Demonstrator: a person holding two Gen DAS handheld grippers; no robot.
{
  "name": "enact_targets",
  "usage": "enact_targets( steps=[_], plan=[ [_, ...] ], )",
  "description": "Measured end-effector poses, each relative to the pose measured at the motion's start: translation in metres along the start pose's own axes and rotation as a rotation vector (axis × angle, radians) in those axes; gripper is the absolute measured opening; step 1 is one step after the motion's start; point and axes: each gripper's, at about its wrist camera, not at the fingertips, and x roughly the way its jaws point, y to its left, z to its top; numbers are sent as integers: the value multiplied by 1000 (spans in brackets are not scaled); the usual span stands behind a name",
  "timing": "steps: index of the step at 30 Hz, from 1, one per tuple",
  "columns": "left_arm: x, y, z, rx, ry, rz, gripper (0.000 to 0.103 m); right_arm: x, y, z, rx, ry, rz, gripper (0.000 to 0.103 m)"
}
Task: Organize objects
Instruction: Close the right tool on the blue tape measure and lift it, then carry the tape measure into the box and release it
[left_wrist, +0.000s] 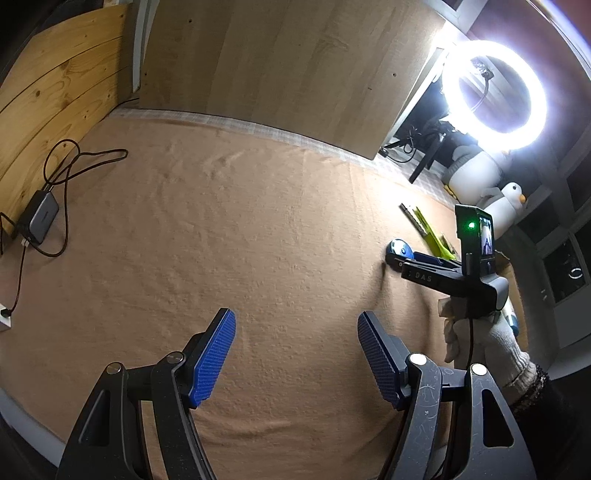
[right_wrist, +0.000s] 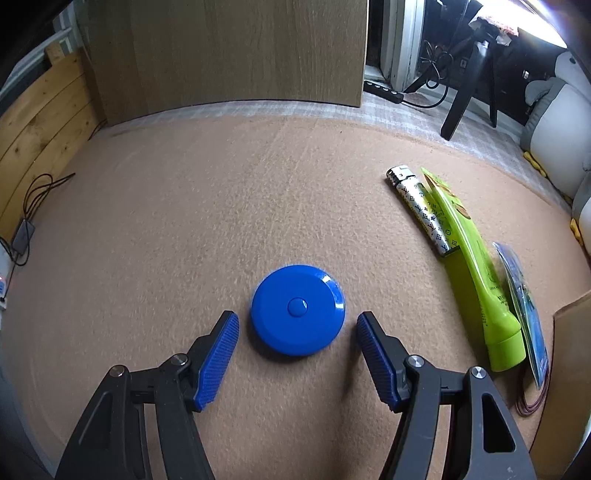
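A round blue disc with a centre button lies flat on the tan blanket. My right gripper stands open around its near half, with a gap between each blue pad and the disc's rim. To the right lie a patterned lighter, a green tube and a blue flat packet, side by side. My left gripper hangs open over bare blanket with nothing between its fingers. In the left wrist view a gloved hand holds the right gripper down at the disc.
A wooden board stands at the back of the blanket. A charger with cables lies at the left. A ring light, tripod legs and plush toys crowd the right. A cardboard corner and a thin red band sit near the packet.
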Motion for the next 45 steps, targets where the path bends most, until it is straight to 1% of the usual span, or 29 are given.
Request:
enact_targets(
  steps=[2,3,13,16,19,25,28,31,35,39,43,45],
  plan=[
    [0,-1,0,6,1,-1,72,0,-2,1,13,-4,-5,53],
    [1,-4,1,11,2,-2,72,0,-3,1,14,-5,-13,47],
    [7,-18,8,36,2,-30,72,-12,-6,-5,51,-4,19,46],
    [12,-24,9,37,3,-38,72,-31,-11,-10,69,-26,40,46],
    [20,-33,10,40,15,-49,72,-53,-17,-15,75,-56,43,46],
    [34,-55,9,64,34,-72,72,-107,-51,-37,149,-123,54,46],
    [41,-68,10,78,45,-81,72,-133,-73,-54,185,-155,28,46],
    [48,-84,10,98,51,-92,72,-155,-97,-72,213,-178,-25,46],
    [55,-106,12,126,60,-106,72,-180,-134,-102,289,-201,-83,46],
    [64,-126,13,154,74,-117,72,-193,-169,-123,354,-210,-161,46],
    [75,-145,13,175,89,-124,72,-198,-199,-141,420,-202,-214,46],
    [80,-153,13,186,94,-124,72,-199,-207,-146,435,-197,-226,46]
  ],
)
